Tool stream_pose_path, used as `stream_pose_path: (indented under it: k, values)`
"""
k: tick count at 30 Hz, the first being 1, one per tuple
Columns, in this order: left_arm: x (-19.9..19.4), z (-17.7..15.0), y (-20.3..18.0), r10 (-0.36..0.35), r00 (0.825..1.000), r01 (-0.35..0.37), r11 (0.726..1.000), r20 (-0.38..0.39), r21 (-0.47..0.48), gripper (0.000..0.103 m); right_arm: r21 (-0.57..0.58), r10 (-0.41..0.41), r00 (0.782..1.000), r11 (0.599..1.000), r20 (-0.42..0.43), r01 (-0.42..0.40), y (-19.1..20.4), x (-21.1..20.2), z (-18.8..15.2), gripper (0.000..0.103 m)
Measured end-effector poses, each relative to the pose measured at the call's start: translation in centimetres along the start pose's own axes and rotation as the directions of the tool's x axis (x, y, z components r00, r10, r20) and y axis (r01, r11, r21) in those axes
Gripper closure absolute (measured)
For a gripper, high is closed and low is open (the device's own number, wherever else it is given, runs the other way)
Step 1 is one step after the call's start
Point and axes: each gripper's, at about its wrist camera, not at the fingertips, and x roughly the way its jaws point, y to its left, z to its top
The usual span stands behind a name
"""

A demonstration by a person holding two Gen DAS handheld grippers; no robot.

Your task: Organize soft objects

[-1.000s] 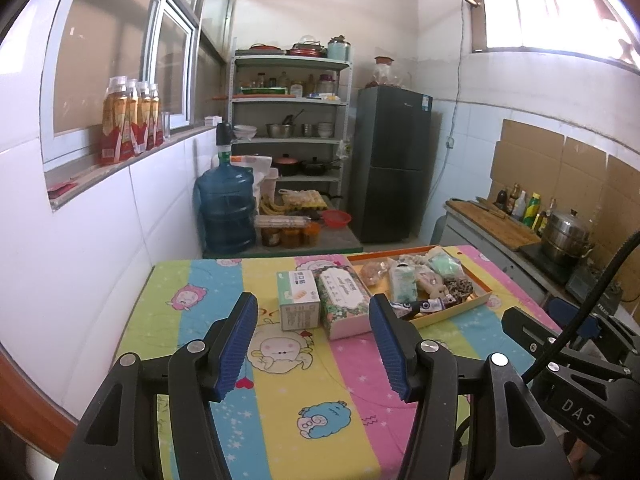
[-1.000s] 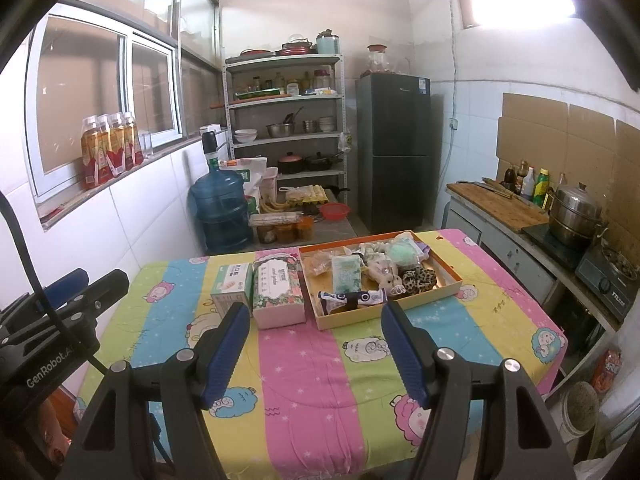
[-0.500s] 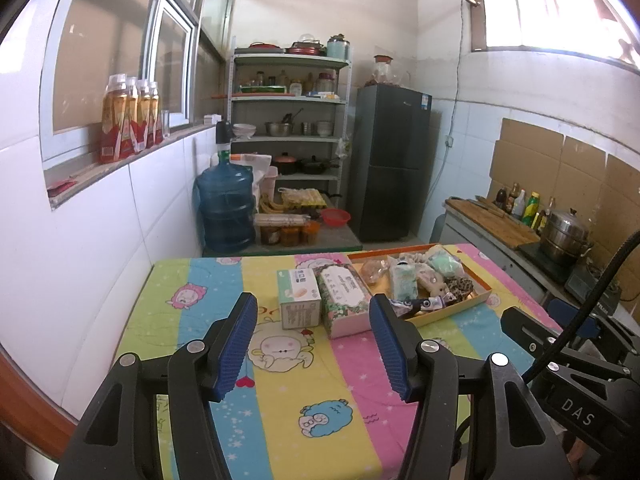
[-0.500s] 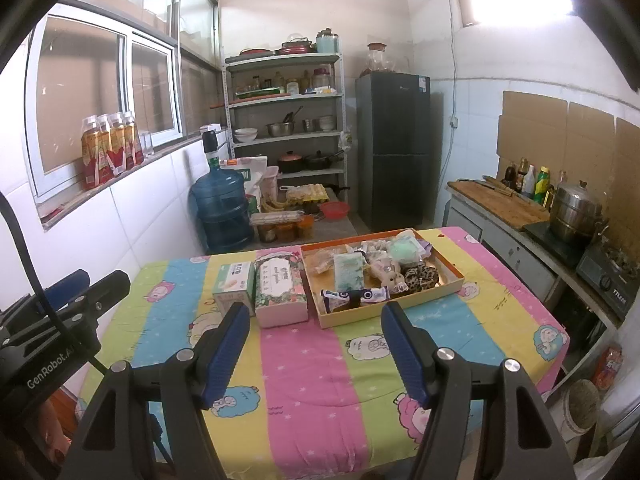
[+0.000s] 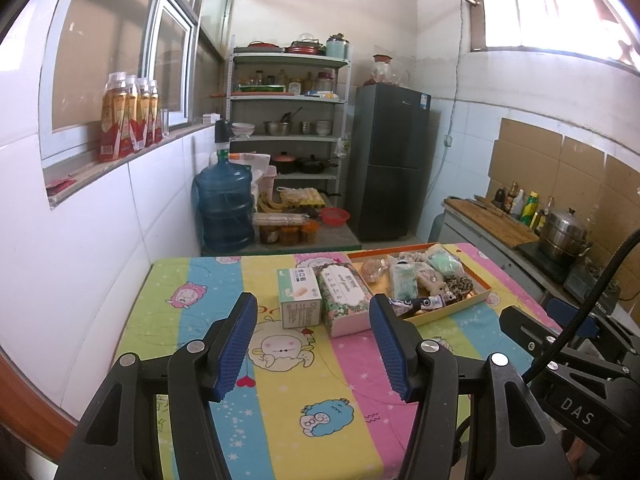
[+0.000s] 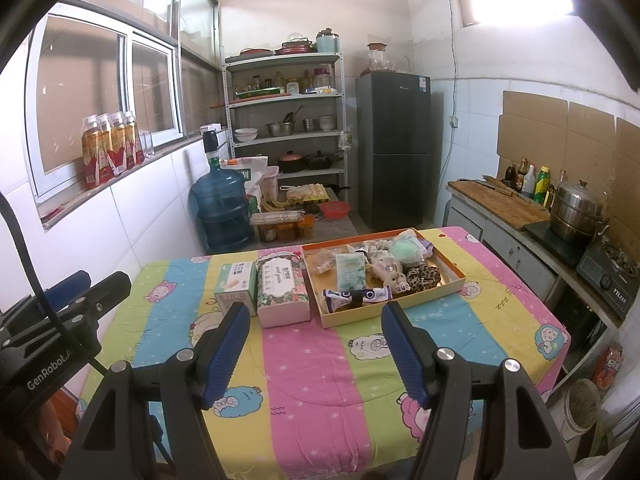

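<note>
An orange-rimmed tray on the colourful tablecloth holds several soft items: a leopard scrunchie, a plush toy, a green tissue pack and a green puff. The tray also shows in the left wrist view. Beside it lie a floral tissue box and a small green-white box. My left gripper and right gripper are open and empty, held above the table's near side, well short of the tray.
A wall with a windowsill of bottles runs along the left. A counter with a steel pot and stove stands right of the table. A water jug, shelves and a fridge stand behind.
Both views have drifted only slightly; the table objects sit marginally lower and nearer. Both grippers stay open and empty.
</note>
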Motion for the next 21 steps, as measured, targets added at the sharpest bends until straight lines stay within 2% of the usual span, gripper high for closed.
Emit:
stream_pose_path:
  k: [21]
  values:
    - [-0.14, -0.35, 0.06, -0.002, 1.0, 0.002, 1.0, -0.005, 0.001, 0.043, -0.003, 0.002, 1.0, 1.0, -0.004, -0.002, 0.36, 0.04, -0.4, 0.035]
